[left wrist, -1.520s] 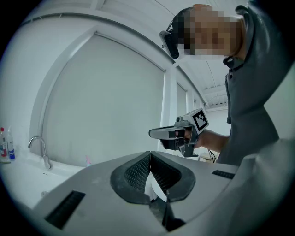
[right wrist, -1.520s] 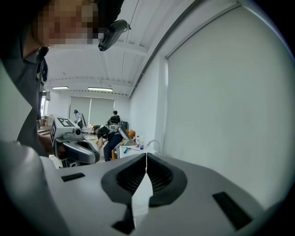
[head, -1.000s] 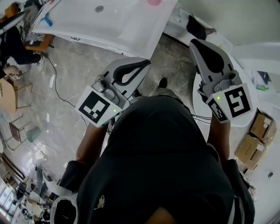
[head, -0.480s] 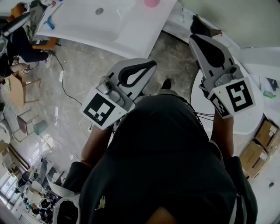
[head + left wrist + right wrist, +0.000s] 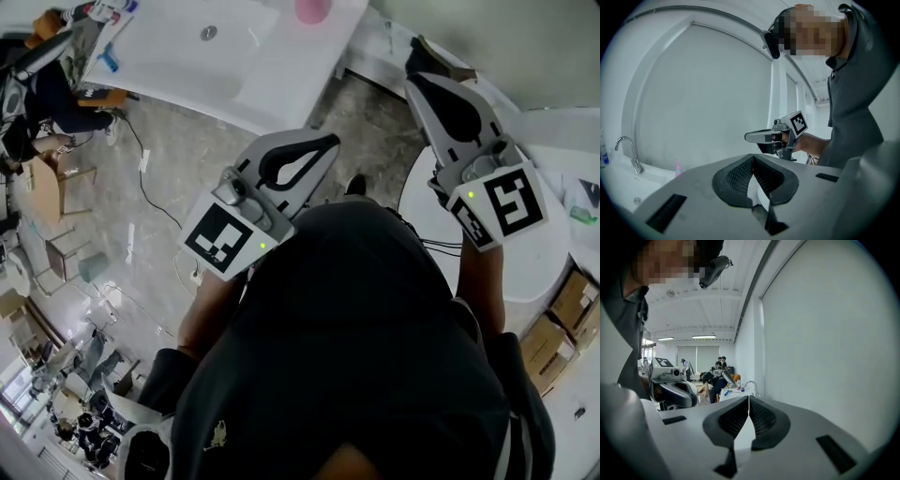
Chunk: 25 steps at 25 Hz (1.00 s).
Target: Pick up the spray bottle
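Observation:
A pink bottle (image 5: 312,9) stands at the far edge of the white sink counter (image 5: 187,66) at the top of the head view. The left gripper view shows the pink bottle (image 5: 677,165) small, beside the basin, well beyond my jaws. My left gripper (image 5: 328,142) is held at waist height over the floor, shut with nothing in it; its tips meet (image 5: 752,156). My right gripper (image 5: 414,73) is level beside it, also shut and empty (image 5: 748,398). Each gripper shows in the other's view. Both are far from the bottle.
A faucet (image 5: 629,151) rises at the basin. A round white table (image 5: 534,267) and cardboard boxes (image 5: 574,314) stand at the right. Chairs and a cable (image 5: 145,202) lie on the marble floor at the left, with people (image 5: 717,373) beyond the sink.
Both grippers have travelled across the floor with the person; the left one now sits further right in the head view. The round table shows larger. Both pairs of jaws stayed shut.

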Each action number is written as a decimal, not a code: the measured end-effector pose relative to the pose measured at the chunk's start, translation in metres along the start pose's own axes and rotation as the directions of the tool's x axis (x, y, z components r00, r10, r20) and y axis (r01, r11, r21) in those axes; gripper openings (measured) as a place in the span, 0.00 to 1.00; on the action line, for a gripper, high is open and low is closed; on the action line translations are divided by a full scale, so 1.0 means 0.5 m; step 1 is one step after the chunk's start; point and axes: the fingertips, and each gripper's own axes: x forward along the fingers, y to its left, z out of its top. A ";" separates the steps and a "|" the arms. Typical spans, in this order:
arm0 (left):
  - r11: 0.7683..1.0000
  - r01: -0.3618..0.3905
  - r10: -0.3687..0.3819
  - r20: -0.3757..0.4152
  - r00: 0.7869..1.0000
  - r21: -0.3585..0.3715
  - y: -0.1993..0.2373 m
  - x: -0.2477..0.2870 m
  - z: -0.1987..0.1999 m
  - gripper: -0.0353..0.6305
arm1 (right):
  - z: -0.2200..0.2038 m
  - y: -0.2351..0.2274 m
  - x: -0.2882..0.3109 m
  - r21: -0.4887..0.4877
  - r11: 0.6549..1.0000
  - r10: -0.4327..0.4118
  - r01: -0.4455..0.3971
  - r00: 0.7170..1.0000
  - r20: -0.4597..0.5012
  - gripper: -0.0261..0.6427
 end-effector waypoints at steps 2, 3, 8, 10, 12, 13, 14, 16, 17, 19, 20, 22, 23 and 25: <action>1.000 -0.006 0.006 -0.006 1.000 0.003 -0.007 0.019 0.002 0.06 | -0.005 -0.018 -0.009 0.004 1.000 0.006 -0.006 1.000 0.003 0.05; 1.000 -0.009 0.009 -0.009 1.000 0.005 -0.010 0.028 0.002 0.06 | -0.008 -0.026 -0.013 0.006 1.000 0.009 -0.009 1.000 0.005 0.05; 1.000 -0.024 0.024 -0.019 1.000 0.007 -0.022 0.050 0.001 0.06 | -0.023 -0.047 -0.019 0.013 1.000 0.026 -0.026 1.000 0.007 0.05; 1.000 -0.023 0.023 -0.016 1.000 0.007 -0.022 0.043 0.003 0.06 | -0.025 -0.043 -0.015 0.012 1.000 0.024 -0.024 1.000 0.004 0.05; 1.000 -0.015 0.015 -0.019 1.000 0.002 -0.010 0.026 0.002 0.06 | -0.021 -0.036 -0.007 0.014 1.000 0.005 -0.005 1.000 0.005 0.05; 1.000 -0.006 0.006 -0.022 1.000 0.001 0.000 0.019 0.002 0.06 | -0.017 -0.036 -0.003 0.015 1.000 -0.012 0.012 1.000 0.005 0.05; 1.000 0.008 -0.008 -0.025 1.000 0.002 0.009 0.014 0.002 0.06 | -0.013 -0.037 0.000 0.017 0.999 -0.033 0.033 0.999 0.004 0.05; 0.999 0.043 -0.042 -0.023 0.999 0.010 0.022 0.012 0.006 0.06 | -0.007 -0.039 0.002 0.026 0.997 -0.074 0.074 0.997 -0.002 0.05; 0.998 0.062 -0.062 -0.019 0.998 0.015 0.025 0.010 0.010 0.06 | -0.005 -0.035 0.002 0.032 0.995 -0.090 0.090 0.996 -0.006 0.05; 0.995 0.096 -0.096 -0.009 0.995 0.025 0.035 -0.001 0.016 0.06 | -0.004 -0.018 0.006 0.036 0.993 -0.112 0.112 0.994 -0.020 0.05; 0.994 0.107 -0.107 0.000 0.994 0.023 0.042 -0.008 0.019 0.06 | -0.002 -0.008 0.012 0.031 0.992 -0.120 0.121 0.992 -0.029 0.05; 0.992 0.124 -0.125 0.016 0.992 0.016 0.058 -0.027 0.023 0.06 | 0.005 0.009 0.024 0.024 0.990 -0.139 0.141 0.989 -0.041 0.05; 0.991 0.134 -0.134 0.017 0.991 0.016 0.066 -0.037 0.022 0.06 | 0.011 0.015 0.031 0.022 0.988 -0.151 0.152 0.988 -0.042 0.05; 0.988 0.152 -0.153 0.014 0.988 0.017 0.091 -0.059 0.017 0.06 | 0.025 0.030 0.055 0.021 0.985 -0.171 0.172 0.985 -0.038 0.05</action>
